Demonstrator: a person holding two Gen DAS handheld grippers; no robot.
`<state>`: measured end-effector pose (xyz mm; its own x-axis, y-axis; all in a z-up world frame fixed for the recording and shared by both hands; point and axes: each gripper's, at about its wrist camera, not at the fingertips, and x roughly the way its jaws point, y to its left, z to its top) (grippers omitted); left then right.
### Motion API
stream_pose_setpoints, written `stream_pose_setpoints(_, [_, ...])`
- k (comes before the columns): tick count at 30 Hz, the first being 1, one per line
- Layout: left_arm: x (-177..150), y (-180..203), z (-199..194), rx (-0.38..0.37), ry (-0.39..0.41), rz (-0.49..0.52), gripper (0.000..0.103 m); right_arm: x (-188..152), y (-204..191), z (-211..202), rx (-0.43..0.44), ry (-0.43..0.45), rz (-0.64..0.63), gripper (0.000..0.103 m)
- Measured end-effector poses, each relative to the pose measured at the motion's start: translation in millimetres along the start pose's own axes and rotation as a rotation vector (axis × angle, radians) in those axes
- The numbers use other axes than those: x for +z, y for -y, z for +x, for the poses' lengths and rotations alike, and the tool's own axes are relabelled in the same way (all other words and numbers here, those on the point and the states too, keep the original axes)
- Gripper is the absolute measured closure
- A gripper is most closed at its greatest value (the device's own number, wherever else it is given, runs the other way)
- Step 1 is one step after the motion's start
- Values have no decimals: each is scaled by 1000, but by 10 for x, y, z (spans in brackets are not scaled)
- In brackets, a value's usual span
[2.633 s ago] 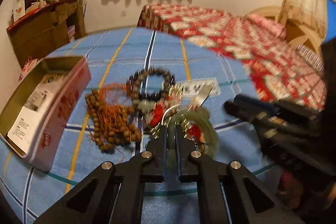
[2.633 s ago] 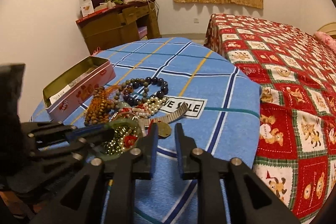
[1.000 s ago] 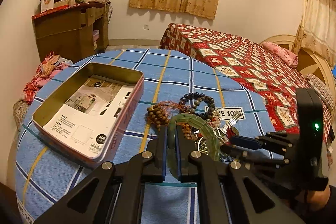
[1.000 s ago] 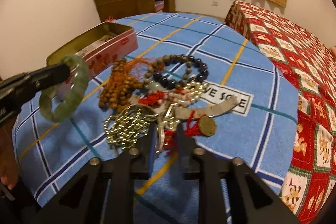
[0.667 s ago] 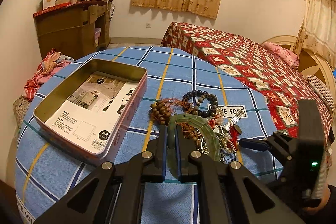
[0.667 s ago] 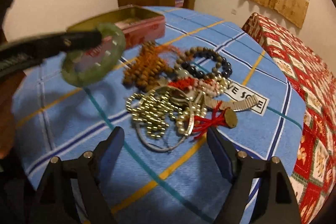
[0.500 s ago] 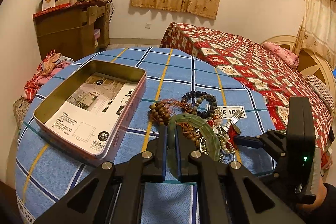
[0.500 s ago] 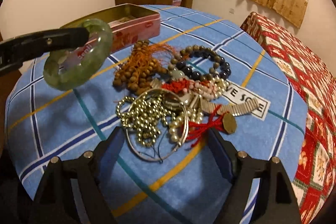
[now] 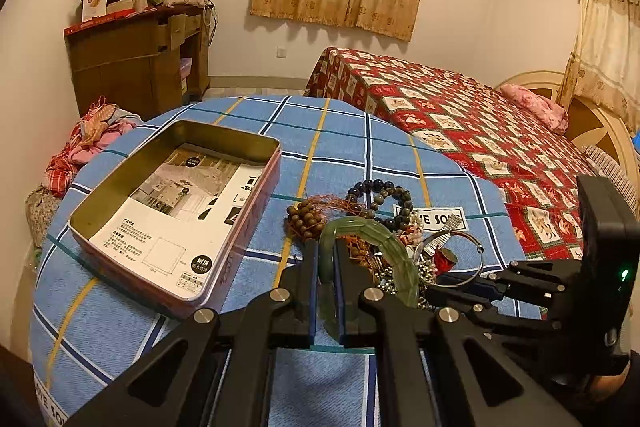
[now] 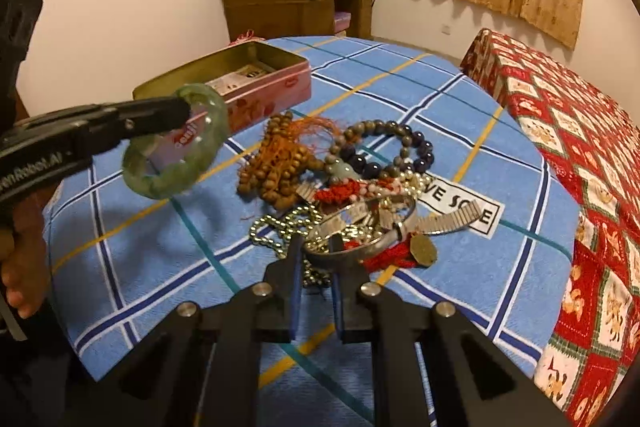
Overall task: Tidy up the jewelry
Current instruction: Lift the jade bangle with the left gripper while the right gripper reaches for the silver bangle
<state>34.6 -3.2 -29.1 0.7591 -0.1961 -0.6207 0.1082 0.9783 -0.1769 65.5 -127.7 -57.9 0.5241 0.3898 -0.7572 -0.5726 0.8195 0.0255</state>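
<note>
Left gripper (image 9: 324,259) clenched on a green jade bangle (image 9: 384,247), held clear of the surface (image 10: 480,99) at the left of the right-wrist frame, just in front of the open pink tin (image 10: 248,83). Right gripper (image 10: 314,255) low centre of its own frame, jaws closing, a silver bangle's (image 10: 360,251) rim between the pads and lifted at that edge. Tangled jewelry pile (image 10: 340,183) mid-frame on the blue checked cloth: brown wooden beads (image 10: 276,163) with orange tassel, dark bead bracelet (image 10: 384,151), gold bead chain (image 10: 280,227), metal watch band (image 10: 452,217), red cord with a coin (image 10: 422,249). Tin at left centre of the left-wrist frame, a printed paper sheet (image 9: 176,223) lining its bottom
</note>
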Motion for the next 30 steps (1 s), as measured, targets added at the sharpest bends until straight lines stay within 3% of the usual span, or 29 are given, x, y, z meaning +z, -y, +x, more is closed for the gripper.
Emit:
stream_pose_setpoints(3, [-2,2,5,-3,-5,2,97,-23,21,-18,16,1,14,88])
stream_pose_setpoints(11, [-15,52,3,-16,-14,14,97,59,61,-246,-9,137,9,88])
stream_pose_setpoints(19, [62,-12,-50,-5,5,10,97,186,64,-321,-6,199,7,93])
stream_pose_setpoints(22, [107,-55,-75,1,18,5,97,260,81,-309,4,197,8,93])
stream_pose_setpoints(26, [100,-83,-72,1,17,-1,97,253,147,-159,43,124,35,93])
stream_pose_setpoints(28, [85,-98,-66,0,14,-4,97,221,167,-84,49,92,48,88])
stream_pose_setpoints(30, [79,-126,-71,2,13,-7,97,169,155,-61,23,88,43,69])
